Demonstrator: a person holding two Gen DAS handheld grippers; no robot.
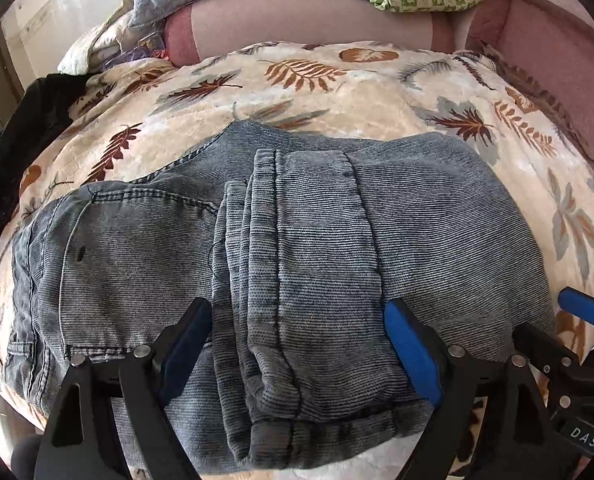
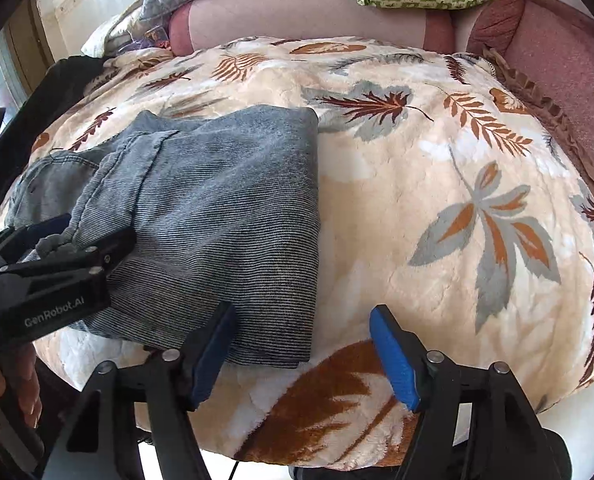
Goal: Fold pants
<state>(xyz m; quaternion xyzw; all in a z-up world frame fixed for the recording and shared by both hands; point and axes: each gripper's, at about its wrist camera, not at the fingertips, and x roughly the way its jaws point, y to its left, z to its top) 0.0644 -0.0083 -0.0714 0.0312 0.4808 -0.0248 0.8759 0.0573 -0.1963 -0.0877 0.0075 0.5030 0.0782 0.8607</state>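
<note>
**Folded pants, both jaws released**

The grey-blue ribbed denim pants (image 1: 289, 264) lie folded into a compact stack on the cream leaf-print fleece blanket (image 2: 437, 208) covering the bed; the left gripper (image 1: 297, 344) hovers over the near edge, jaws spread and straddling the raised hem ridge, grasping nothing; the right gripper (image 2: 303, 356) hangs at the stack's near right corner, jaws apart and empty, probably positioned for a final tidy.

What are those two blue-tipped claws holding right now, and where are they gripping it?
Nothing. The left gripper hovers open over the folded pants, its fingers not pressing the cloth. The right gripper is open too, above the leaf-print blanket by the pants' corner.
</note>
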